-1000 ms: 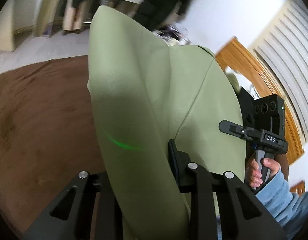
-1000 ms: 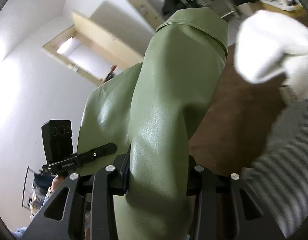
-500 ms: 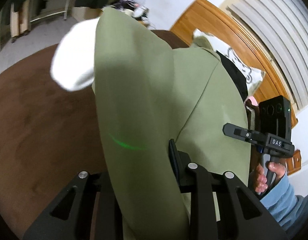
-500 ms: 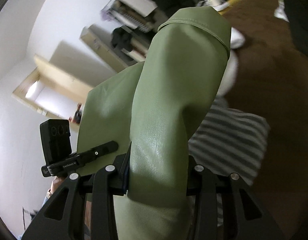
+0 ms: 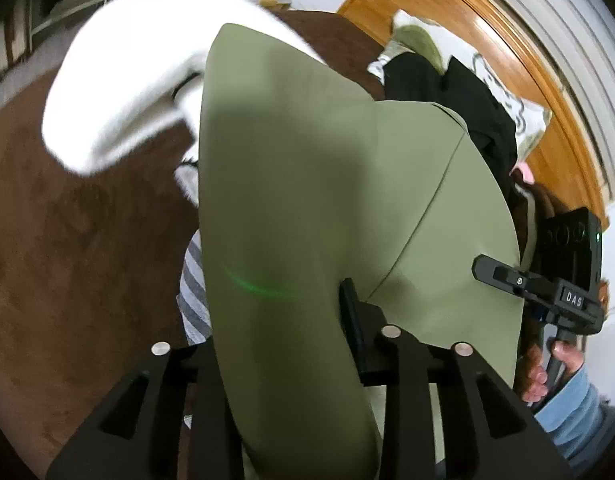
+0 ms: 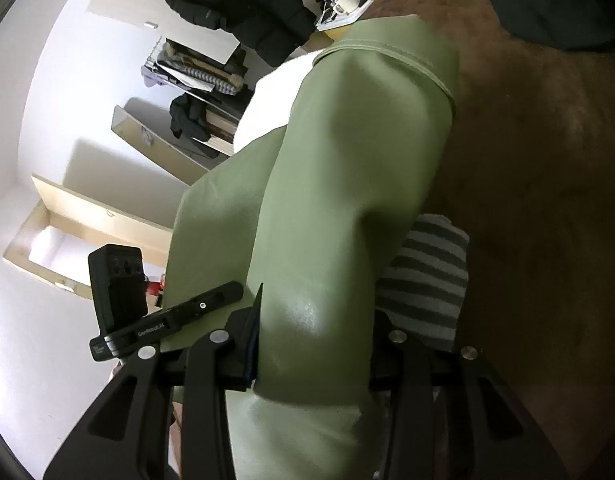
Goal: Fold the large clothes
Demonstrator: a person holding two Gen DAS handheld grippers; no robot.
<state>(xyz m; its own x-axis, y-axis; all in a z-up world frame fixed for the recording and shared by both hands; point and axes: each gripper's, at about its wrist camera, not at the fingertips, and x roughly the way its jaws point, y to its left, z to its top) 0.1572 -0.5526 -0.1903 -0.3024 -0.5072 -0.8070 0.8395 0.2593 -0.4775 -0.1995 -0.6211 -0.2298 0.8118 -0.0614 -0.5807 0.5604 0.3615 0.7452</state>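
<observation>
Through the left wrist camera we see our left gripper point(image 5: 275, 320) with the olive-green garment point(image 5: 307, 184) between its fingers, the right-hand pad point(image 5: 351, 320) against the cloth; the other pad is hidden behind the fabric. Its jaws have just been opening a little with the garment between them, and we cannot tell whether they still press it. Only this view shows the wooden headboard point(image 5: 503, 68) at 1 o'clock, a black garment point(image 5: 459, 92) below it, and our right hand point(image 5: 555, 364) with its blue sleeve point(image 5: 567, 416) at 4 o'clock.

The right wrist view alone shows the wall, shelves with dark coats at 12 o'clock, and the garment's stitched hem point(image 6: 387, 50). There our right gripper point(image 6: 315, 344) pinches a thick roll of the garment, its jaws having just eased slightly wider.

Compared with a second ago, both cameras now tilt further down: the brown bedspread point(image 5: 67, 248) fills more of each view, and a white garment point(image 5: 119, 92) and a grey striped garment point(image 6: 423, 288) have come close beneath the green one.

The green cloth hangs above the bed, hiding whatever lies directly under it. The white garment is blurred.
</observation>
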